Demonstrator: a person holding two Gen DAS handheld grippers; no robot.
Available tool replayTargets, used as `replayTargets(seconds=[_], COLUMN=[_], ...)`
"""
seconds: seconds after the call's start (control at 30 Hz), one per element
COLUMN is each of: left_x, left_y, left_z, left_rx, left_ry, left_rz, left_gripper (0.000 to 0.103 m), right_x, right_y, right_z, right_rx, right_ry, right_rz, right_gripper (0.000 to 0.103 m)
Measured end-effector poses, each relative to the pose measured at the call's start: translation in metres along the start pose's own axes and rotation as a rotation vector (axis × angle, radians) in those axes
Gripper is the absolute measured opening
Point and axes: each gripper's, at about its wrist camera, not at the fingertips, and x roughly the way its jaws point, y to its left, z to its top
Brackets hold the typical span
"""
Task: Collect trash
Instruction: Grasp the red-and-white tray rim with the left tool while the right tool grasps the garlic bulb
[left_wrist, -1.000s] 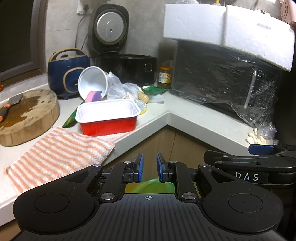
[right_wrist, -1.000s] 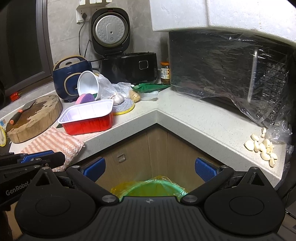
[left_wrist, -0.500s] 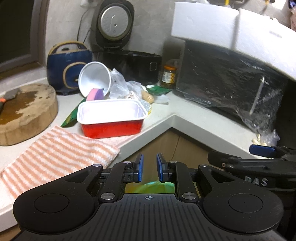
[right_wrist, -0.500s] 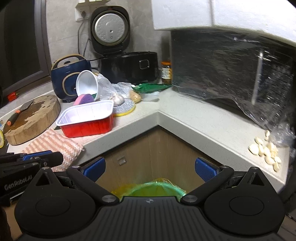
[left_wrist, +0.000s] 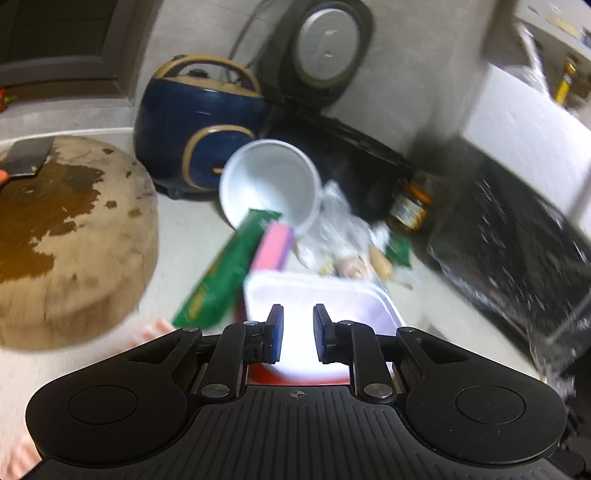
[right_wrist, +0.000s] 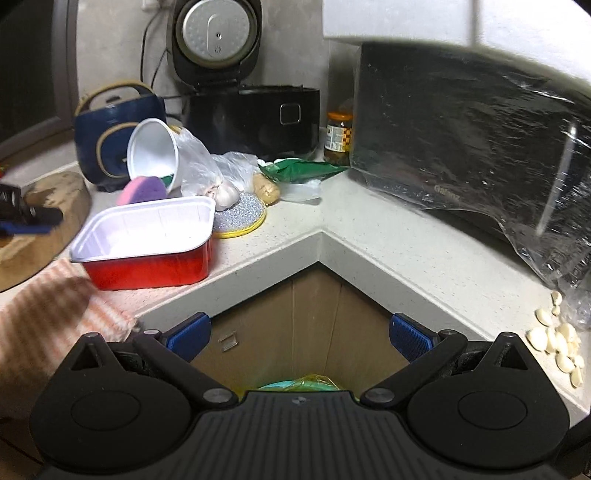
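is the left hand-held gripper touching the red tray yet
Cannot tell. In the left wrist view the left hand-held gripper overlaps the red tray's white inside, jaws slightly parted; blur hides any contact. In the right view the tip is a blurred sliver at the frame edge.

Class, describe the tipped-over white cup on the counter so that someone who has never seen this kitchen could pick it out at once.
Start at the open black rice cooker in the counter's back corner, then move left to the dark blue pot. The white cup lies on its side in front of that pot, behind the red tray. It alone is round and white with its open mouth facing outward.
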Motion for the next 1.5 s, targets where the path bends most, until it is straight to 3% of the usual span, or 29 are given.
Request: replayTargets(seconds=[0.23,0.3,0.43,0.53,0.6,0.7,0.77,0.93,1.1,1.3,1.5], left_x=[0.058,0.068,0.083,0.094,0.099,0.100,0.100,0.088,0.072,0.073,0.075], left_y=[0.023,0.027,0.026,0.023,0.021,0.027,0.029,0.028,0.039,0.045,0.045], left_z=[0.007,0.001,-0.010,-0.014,-0.014,-0.014,-0.014,-0.011,-0.003,-0.003,-0.010], left_rx=[0.074,0.074,0.063,0.042,0.054,-0.016,-0.051,-0.018,-0.029,-0.065,-0.087], left_ry=[0.127,0.162,0.226,0.269,0.264,0.248,0.244,0.195,0.144,0.158,0.179], left_rz=[0.055,0.042,0.010,0.030,0.031,0.031,0.037,0.032,0.058,0.083,0.068], left_gripper=[0.020,0.027,0.027,0.026,0.023,0.019,0.017,0.014,0.013,0.013,0.013], right_x=[0.028,0.036,0.050,0.049,0.047,0.051,0.056,0.059,0.079,0.109,0.150], right_y=[0.040,0.044,0.033,0.014,0.001,-0.014,-0.012,-0.002,-0.006,0.007,-0.001], right_z=[0.020,0.023,0.026,0.028,0.032,0.037,0.039,0.040,0.062,0.087,0.099], right_rx=[-0.083,-0.095,-0.061,0.026,0.105,0.166,0.141,0.036,0.000,-0.123,-0.045], right_ry=[-0.013,0.006,0.033,0.011,-0.003,-0.020,0.007,-0.017,-0.030,-0.064,0.013], right_rz=[-0.085,-0.109,-0.096,-0.022,0.027,0.093,0.085,0.010,-0.010,-0.045,0.115], right_gripper=[0.103,0.103,0.103,0.103,0.103,0.103,0.103,0.103,0.103,0.103,0.103])
